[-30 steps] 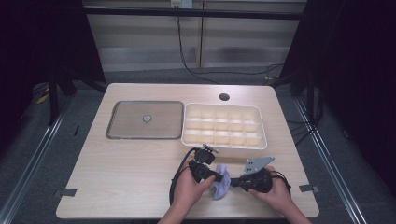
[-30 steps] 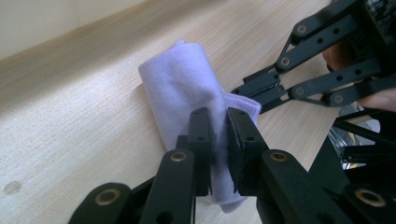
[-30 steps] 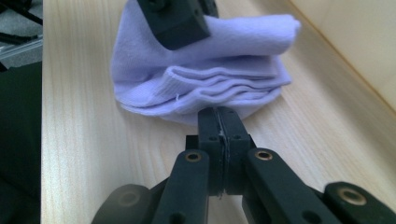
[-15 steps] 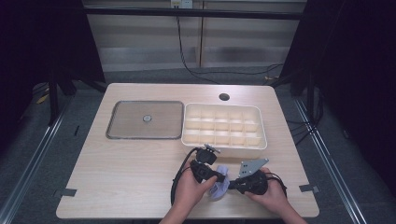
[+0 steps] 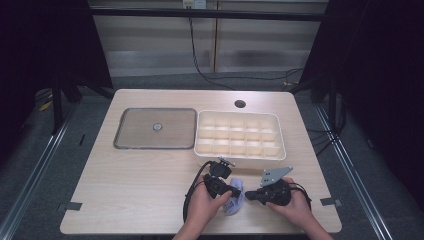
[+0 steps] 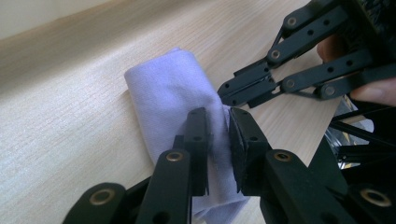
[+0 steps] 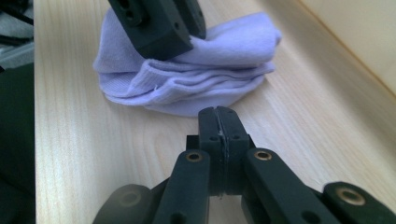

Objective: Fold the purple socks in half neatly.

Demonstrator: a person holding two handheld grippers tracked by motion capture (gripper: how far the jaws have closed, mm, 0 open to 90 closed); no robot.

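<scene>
A folded lavender sock [image 5: 236, 201] lies on the wooden table near its front edge, between the two hands. My left gripper [image 6: 217, 114] is shut on a fold of the sock [image 6: 163, 93], and the fabric is pinched between its pads. My right gripper [image 7: 218, 112] is shut with its jaws pressed flat together and nothing between them. Its tip sits just short of the sock's [image 7: 210, 70] layered edge. In the high view the left gripper [image 5: 231, 192] and the right gripper [image 5: 248, 196] point at each other across the sock.
A cream box [image 5: 240, 116] with several compartments stands just beyond the hands. A grey flat tray [image 5: 135, 131] with a small knob lies to its left. A round hole [image 5: 240, 104] is in the table's far side. The table's front edge runs right under the wrists.
The right hand has shifted slightly beside the sock. The left hand and the sock stay in place.
</scene>
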